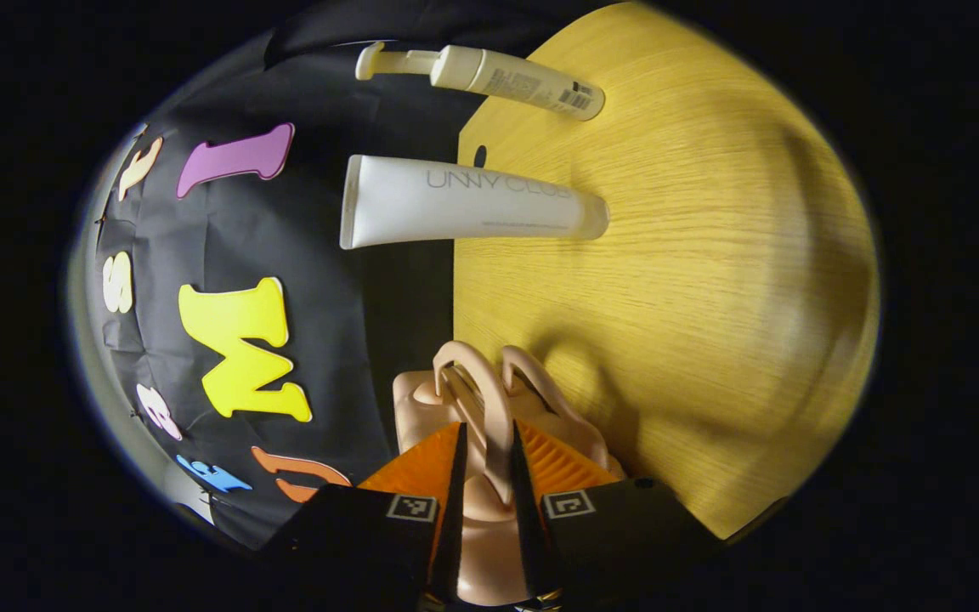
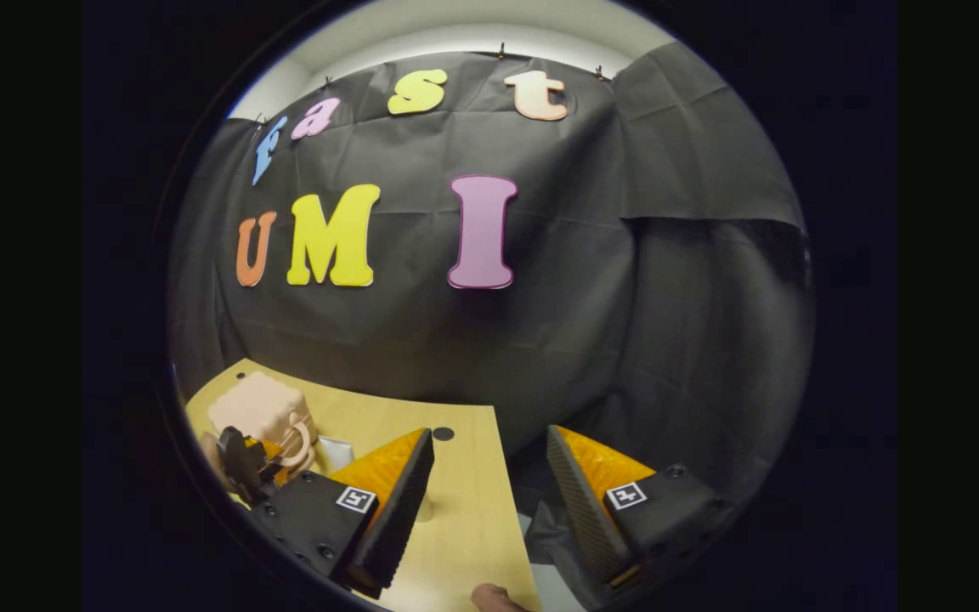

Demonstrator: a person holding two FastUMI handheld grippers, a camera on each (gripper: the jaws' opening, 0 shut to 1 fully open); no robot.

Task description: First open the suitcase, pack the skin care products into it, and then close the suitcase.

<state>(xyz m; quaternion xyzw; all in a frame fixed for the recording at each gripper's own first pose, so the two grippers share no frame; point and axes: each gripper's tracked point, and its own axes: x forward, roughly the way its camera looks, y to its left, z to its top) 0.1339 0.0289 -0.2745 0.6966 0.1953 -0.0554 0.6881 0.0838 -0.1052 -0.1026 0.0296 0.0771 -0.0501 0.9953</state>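
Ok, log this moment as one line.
left gripper: shut on suitcase handle | right gripper: open, idle | suitcase: closed | tube, pump bottle: on table, unpacked

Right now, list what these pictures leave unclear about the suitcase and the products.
- Suitcase, left gripper view: the left tongs cover its body, so its latch is hidden.
- Suitcase, right gripper view: small at the rim, partly behind the other tongs.
- Tube and pump bottle: fine print too small.

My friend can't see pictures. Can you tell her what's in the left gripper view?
The left gripper pinches a handle of the small pink suitcase on a wooden table. Beyond it stand a white tube and a pump bottle.
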